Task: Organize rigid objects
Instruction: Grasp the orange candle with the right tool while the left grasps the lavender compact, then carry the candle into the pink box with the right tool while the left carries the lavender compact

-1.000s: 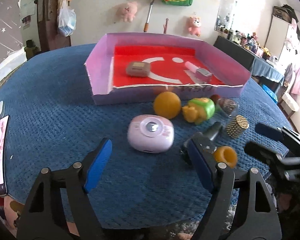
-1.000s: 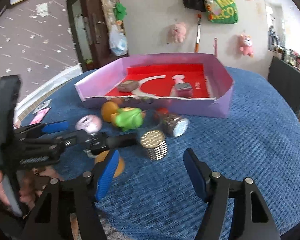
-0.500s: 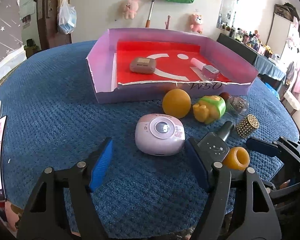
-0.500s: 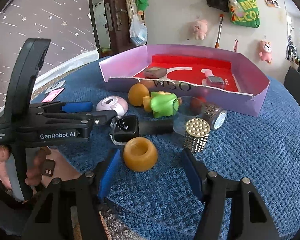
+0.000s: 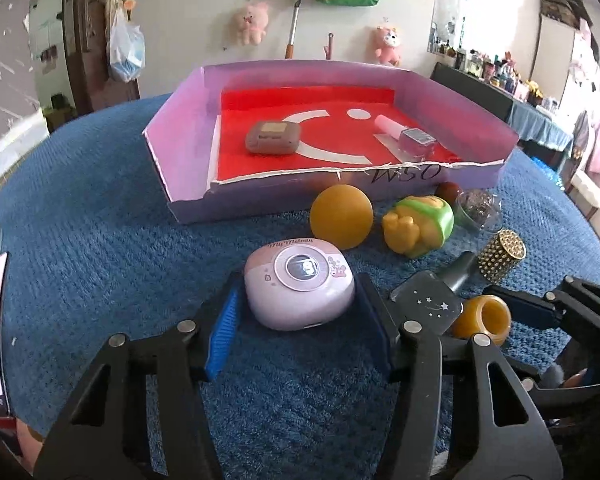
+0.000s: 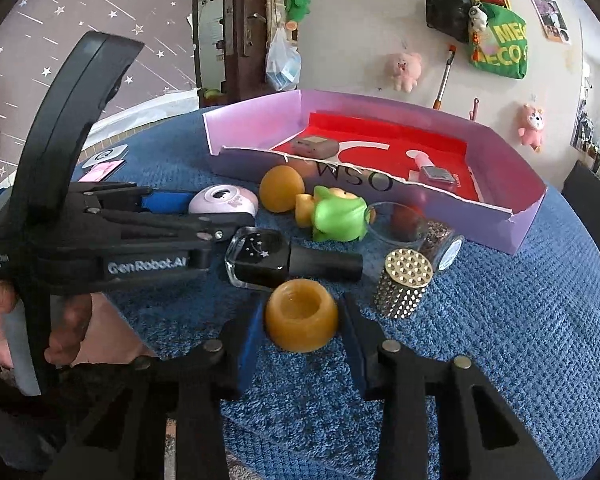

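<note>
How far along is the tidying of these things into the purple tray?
Done: a brown case and a small bottle lie in the purple tray. In hand: the left gripper jaws have just closed around the pink gadget, the right gripper jaws around the amber cup. Left: orange ball, green toy, black bottle, studded cylinder.

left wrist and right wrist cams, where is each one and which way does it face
Left wrist: on the left gripper, facing down-forward at the pink case between its pads, tray behind; right gripper at right edge.
Right wrist: on the right gripper, facing the orange cup between its pads; left gripper and a hand at left.
Shared: tray, case, cup.
</note>
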Motion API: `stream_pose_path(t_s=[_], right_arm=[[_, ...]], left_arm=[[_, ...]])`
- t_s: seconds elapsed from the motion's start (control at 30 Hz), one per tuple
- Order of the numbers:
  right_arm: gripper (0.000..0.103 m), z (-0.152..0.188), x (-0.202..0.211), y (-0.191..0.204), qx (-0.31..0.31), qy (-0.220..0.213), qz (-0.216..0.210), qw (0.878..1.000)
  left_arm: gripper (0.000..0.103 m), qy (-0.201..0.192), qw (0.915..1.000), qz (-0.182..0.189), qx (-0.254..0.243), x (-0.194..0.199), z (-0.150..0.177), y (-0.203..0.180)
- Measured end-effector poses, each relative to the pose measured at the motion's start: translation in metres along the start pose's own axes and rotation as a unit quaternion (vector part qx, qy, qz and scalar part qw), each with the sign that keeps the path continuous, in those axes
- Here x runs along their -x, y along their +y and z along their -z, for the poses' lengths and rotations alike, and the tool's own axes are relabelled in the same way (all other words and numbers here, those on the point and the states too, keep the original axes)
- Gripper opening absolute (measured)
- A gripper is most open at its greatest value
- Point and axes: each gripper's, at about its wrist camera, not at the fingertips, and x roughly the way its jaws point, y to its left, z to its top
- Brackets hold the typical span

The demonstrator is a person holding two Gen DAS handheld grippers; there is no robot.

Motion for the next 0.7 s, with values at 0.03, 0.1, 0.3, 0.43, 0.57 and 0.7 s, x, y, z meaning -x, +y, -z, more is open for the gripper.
stream_pose_path(t_s=[0.03, 0.1, 0.3, 0.43, 0.57, 0.7], right_arm=[[0.04, 0.0, 0.0, -0.001, -0.002, 0.0, -0.001, 1.0], [0.04, 0.0, 0.001, -0.001, -0.005, 0.001, -0.005, 1.0], [0.04, -0.002, 0.011, -0.009, -0.024, -0.008, -0.029, 0.999], [0.04, -0.009, 0.018, -0.016, -0.036, -0.019, -0.036, 0.998], [0.04, -0.017, 0.024, -0.021, -0.044, -0.032, -0.043, 0.998], [0.04, -0.027, 0.028, -0.03, -0.055, -0.041, -0.052, 0.996]], left_arm=[[0.053, 0.0, 1.0, 0.001, 0.001, 0.0, 0.0, 0.0], [0.053, 0.001, 1.0, 0.005, 0.004, 0.001, 0.0, 0.002], [0.053, -0.008, 0.9999, 0.005, 0.006, 0.012, -0.001, 0.004], [0.053, -0.02, 0.9997, 0.007, 0.009, 0.021, -0.005, 0.004], [0.053, -0.028, 0.9995, 0.009, 0.009, 0.027, -0.009, 0.004], [0.053, -0.034, 0.9993, 0.013, 0.009, 0.031, -0.013, 0.004]])
